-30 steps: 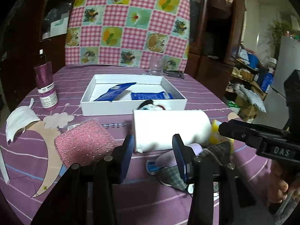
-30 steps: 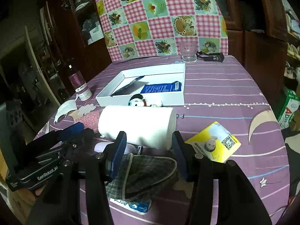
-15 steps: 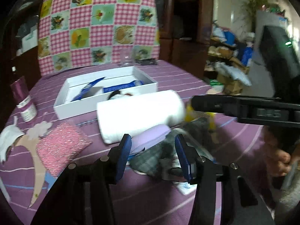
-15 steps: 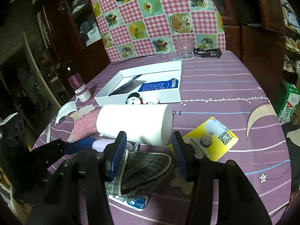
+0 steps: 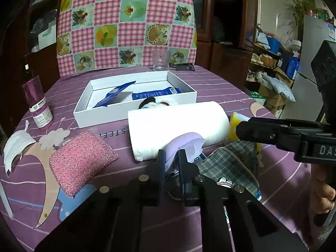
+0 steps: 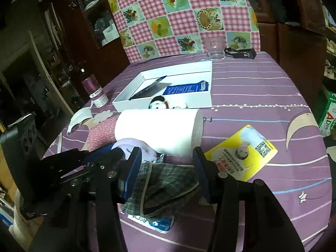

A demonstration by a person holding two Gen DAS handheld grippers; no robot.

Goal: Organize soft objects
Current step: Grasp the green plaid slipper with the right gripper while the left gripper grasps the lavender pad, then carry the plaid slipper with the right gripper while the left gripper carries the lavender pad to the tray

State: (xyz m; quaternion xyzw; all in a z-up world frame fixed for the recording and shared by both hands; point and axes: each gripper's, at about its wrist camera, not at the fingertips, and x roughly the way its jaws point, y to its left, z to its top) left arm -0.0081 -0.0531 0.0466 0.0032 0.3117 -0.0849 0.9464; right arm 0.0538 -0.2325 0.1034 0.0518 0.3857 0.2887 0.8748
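Observation:
My left gripper (image 5: 171, 157) is closing, and its pads pinch a lavender soft item (image 5: 184, 141) that lies against a white paper roll (image 5: 178, 121). In the right wrist view the same lavender item (image 6: 134, 142) shows at the tip of the left gripper (image 6: 117, 153). My right gripper (image 6: 166, 163) stands open over a crumpled plaid cloth (image 6: 168, 178), its pads apart from it. A pink glittery sponge (image 5: 79, 159) lies left of the roll. Behind the roll a small plush toy (image 5: 155, 104) rests against the white box (image 5: 100, 117), which holds blue packets (image 5: 155, 94).
A purple bottle (image 5: 37, 103) and a white face mask (image 5: 14, 147) are at the left. A glass (image 5: 160, 59) stands behind the box. A yellow leaflet (image 6: 241, 153) lies right of the roll, and a blue-and-white packet (image 6: 159, 224) under the plaid cloth.
The left jaws have narrowed from wide apart onto the lavender item, and the left view has swung back to the left. The right gripper stays open in the same place.

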